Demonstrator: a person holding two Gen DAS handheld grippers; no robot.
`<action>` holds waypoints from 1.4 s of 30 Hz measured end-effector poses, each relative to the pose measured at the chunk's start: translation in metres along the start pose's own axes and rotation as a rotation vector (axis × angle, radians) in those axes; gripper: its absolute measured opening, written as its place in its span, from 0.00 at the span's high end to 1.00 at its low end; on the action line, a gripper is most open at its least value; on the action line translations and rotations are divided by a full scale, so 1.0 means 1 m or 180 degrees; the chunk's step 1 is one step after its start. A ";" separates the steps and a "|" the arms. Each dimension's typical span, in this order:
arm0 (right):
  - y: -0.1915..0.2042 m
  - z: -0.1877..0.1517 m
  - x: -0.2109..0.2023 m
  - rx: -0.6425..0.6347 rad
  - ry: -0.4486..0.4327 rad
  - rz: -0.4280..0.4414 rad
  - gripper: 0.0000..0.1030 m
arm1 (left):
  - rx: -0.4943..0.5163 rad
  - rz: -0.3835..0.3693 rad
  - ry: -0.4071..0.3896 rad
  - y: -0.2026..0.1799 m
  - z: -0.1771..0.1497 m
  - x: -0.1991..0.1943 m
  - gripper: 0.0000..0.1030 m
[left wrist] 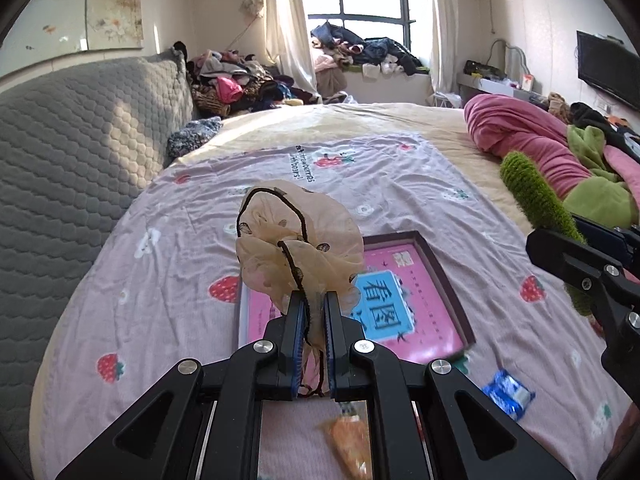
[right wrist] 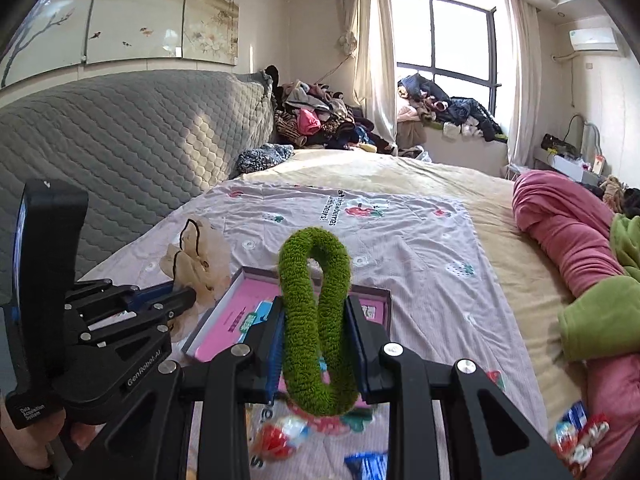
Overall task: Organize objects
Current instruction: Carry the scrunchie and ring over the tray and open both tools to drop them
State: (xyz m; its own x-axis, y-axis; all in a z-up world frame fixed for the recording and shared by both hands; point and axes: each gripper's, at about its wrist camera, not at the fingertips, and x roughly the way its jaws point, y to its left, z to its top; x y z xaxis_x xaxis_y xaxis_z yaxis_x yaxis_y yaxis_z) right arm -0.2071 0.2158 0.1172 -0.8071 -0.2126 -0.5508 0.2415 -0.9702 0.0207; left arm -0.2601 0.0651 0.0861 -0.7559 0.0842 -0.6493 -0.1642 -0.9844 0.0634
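My left gripper (left wrist: 311,307) is shut on a beige sheer scrunchie (left wrist: 298,240) with a dark cord, held up above the near-left corner of a shallow box (left wrist: 448,280) with a pink printed inside. In the right wrist view my right gripper (right wrist: 316,316) is shut on a fuzzy green scrunchie (right wrist: 314,312), squeezed into a long loop, above the same box (right wrist: 230,320). The left gripper (right wrist: 188,296) with the beige scrunchie (right wrist: 200,264) shows at the left of that view. The green scrunchie (left wrist: 536,196) and right gripper also show at the right edge of the left wrist view.
The box lies on a lilac strawberry-print sheet (left wrist: 400,176) on the bed. Snack packets lie near the front: a blue one (left wrist: 508,394), an orange one (left wrist: 350,440), red ones (right wrist: 576,436). A grey quilted headboard (left wrist: 80,140) stands left; pink and green bedding (right wrist: 580,248) lies right.
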 end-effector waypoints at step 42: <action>-0.039 -0.040 0.292 0.0033 0.1450 -0.0042 0.64 | 0.0000 0.0199 0.0987 0.019 -0.001 0.259 0.61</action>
State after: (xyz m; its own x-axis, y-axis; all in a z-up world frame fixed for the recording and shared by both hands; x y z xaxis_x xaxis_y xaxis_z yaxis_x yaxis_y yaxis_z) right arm -0.4311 0.1956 -0.0778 -0.4903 -0.1296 -0.8619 0.2254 -0.9741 0.0182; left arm -0.4583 0.0685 -0.0819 -0.5351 -0.0275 -0.8443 -0.1235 -0.9862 0.1104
